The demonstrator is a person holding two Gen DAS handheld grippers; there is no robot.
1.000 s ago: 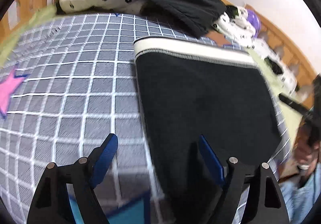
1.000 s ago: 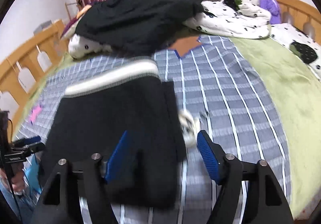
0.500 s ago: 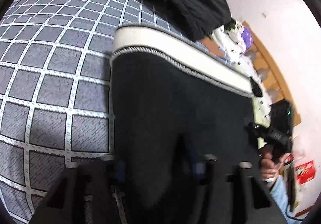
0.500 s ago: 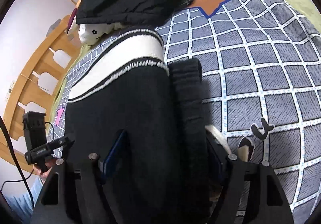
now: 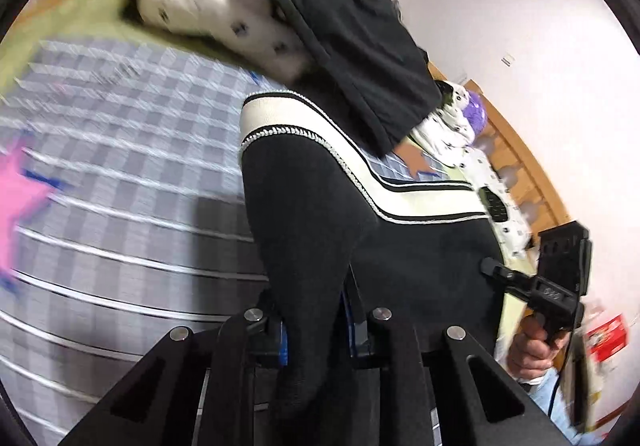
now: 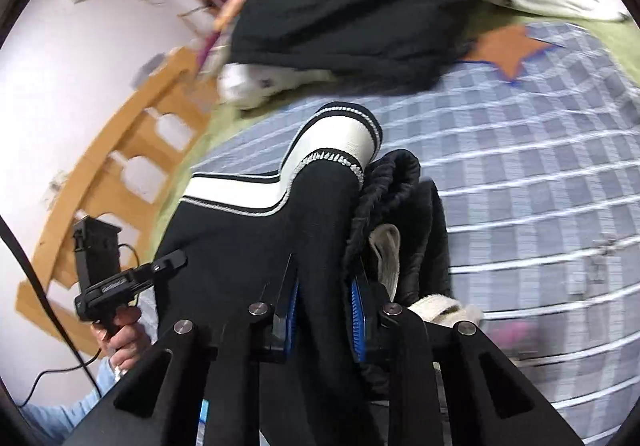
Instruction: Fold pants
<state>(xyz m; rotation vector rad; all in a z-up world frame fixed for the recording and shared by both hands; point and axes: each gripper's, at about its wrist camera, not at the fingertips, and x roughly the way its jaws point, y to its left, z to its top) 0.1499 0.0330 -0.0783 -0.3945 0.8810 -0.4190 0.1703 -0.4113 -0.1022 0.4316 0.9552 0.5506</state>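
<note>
The black pants with a white band hang lifted above the grey checked bed cover. My left gripper is shut on the near left edge of the pants. My right gripper is shut on the near right edge of the same pants, whose white band curls upward. A bunched black fold with a cream drawstring sits beside the right fingers. Each gripper shows in the other's view, held in a hand.
A heap of black clothing lies over a white spotted pillow at the head of the bed. A wooden bed rail runs along the side. Star patches mark the cover. Green bedding borders it.
Both grippers closed on the near edge of the pants and lifted it off the bed; the white band now curls up and the cloth hangs between them.
</note>
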